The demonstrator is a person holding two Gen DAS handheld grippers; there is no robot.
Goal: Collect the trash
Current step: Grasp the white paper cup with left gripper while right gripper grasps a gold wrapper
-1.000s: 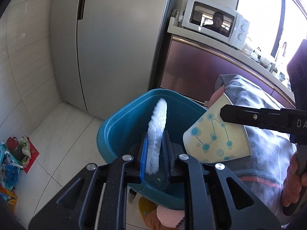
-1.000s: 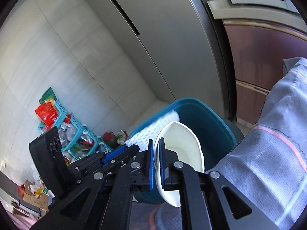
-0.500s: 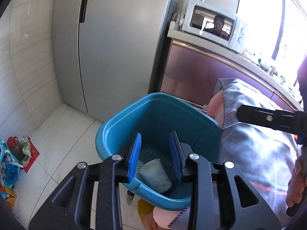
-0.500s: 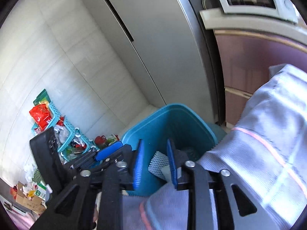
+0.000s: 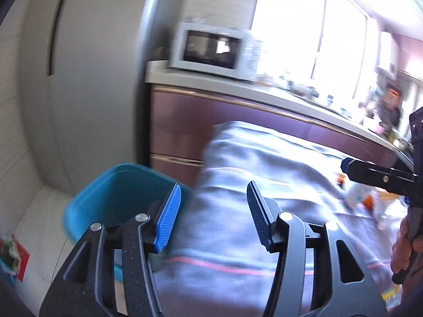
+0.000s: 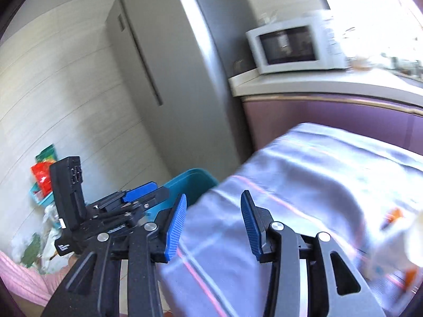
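A teal trash bin (image 5: 111,198) stands on the floor left of a table under a grey striped cloth (image 5: 264,179); the bin (image 6: 190,185) shows in the right wrist view too. My left gripper (image 5: 214,206) hangs over the cloth's left edge, jaws opening, nothing between them. My right gripper (image 6: 212,211) is above the cloth (image 6: 317,174), jaws opening and empty. In the left wrist view the right gripper's finger (image 5: 370,174) reaches in from the right. Blurred white and orange litter (image 5: 359,198) lies on the cloth, and the same litter (image 6: 396,227) shows at the far right.
A tall grey fridge (image 5: 87,79) stands behind the bin. A white microwave (image 5: 214,52) sits on a counter over purple cabinets (image 5: 185,132). Baskets and loose packets (image 6: 43,185) lie by the tiled wall on the floor. A hand (image 5: 407,243) holds the right gripper.
Both grippers let go of their trash over the bin: the white foam piece and the paper cup dropped in. Both then opened, rose and swung right toward the cloth-covered table.
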